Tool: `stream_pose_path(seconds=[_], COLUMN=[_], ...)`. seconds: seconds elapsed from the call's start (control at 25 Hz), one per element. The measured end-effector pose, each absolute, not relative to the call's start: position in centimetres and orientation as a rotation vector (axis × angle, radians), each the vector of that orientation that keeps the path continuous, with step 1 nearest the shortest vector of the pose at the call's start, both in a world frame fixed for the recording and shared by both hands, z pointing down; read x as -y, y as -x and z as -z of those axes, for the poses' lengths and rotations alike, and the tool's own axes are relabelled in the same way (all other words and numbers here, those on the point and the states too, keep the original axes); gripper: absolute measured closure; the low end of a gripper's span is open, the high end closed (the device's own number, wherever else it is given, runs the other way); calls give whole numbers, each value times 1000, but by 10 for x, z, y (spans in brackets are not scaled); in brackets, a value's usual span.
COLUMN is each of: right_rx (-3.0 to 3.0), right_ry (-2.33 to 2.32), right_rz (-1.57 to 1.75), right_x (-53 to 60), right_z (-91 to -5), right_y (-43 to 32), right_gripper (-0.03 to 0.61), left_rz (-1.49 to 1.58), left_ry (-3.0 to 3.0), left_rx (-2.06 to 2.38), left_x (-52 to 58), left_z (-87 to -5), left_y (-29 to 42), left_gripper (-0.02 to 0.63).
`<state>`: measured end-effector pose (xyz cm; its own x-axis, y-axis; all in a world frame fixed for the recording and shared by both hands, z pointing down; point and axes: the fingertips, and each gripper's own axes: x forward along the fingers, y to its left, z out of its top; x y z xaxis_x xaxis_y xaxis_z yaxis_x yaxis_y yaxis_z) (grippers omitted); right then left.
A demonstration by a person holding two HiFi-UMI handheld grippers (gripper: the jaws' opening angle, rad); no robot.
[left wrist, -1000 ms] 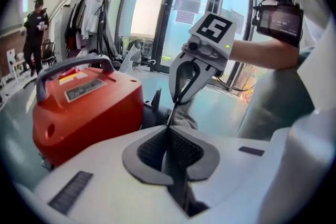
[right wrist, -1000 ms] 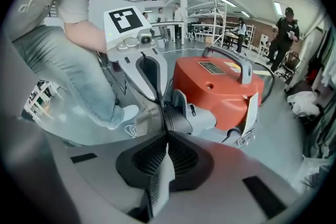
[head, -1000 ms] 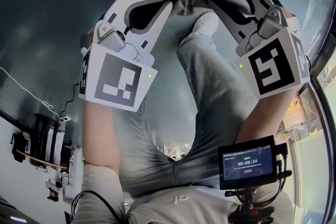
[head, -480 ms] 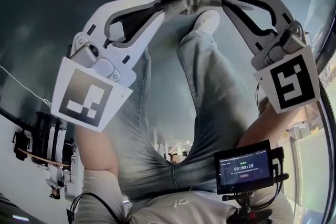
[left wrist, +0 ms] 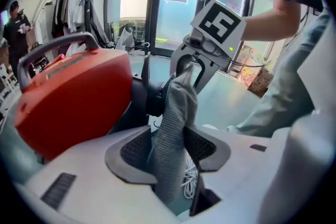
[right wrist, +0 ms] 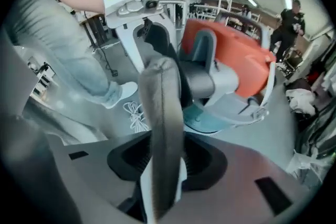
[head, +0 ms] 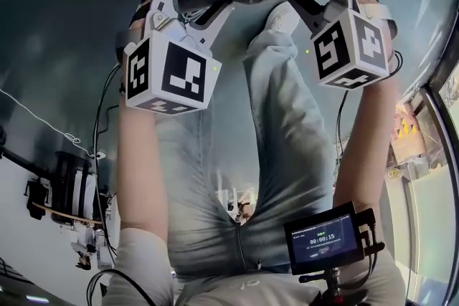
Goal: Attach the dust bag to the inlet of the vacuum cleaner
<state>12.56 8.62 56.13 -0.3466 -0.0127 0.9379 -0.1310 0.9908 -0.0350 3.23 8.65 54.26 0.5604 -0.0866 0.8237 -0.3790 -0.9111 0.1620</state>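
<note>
Having sunk toward the vacuum cleaner (left wrist: 73,97), the left gripper (left wrist: 169,150) and right gripper (right wrist: 167,157) are both opening, the dust bag (left wrist: 176,107) loose between their spread jaws, probably let go for a fresh hold.

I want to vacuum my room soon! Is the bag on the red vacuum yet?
Nearly, I think. Done: the grey dust bag is up at the inlet of the red vacuum cleaner. In hand: the left tongs and right tongs are both opening, with the bag between them. Left: I can't see whether the bag's mouth sits snugly on the inlet, so check that, then pull the tongs away.
</note>
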Motion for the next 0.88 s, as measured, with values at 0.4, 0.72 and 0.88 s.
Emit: stream_pose_path(seconds=[0.4,0.72,0.88], right_rx=[1994,2030,2120], right_ry=[-233,-402,-609], right_rz=[-363,-453,-506], right_x=[-88,-99,-77], right_z=[-530,-432,-357], right_y=[-95,-120,-127], right_gripper=[543,538,538], left_rz=[-1221,-1168,-1052], left_ry=[-2453,-2371,-2408], left_rx=[381,525,595], left_x=[-89,-92,-79], left_z=[-512,-428,-355], left_y=[-4,51,64], left_gripper=[492,419,420])
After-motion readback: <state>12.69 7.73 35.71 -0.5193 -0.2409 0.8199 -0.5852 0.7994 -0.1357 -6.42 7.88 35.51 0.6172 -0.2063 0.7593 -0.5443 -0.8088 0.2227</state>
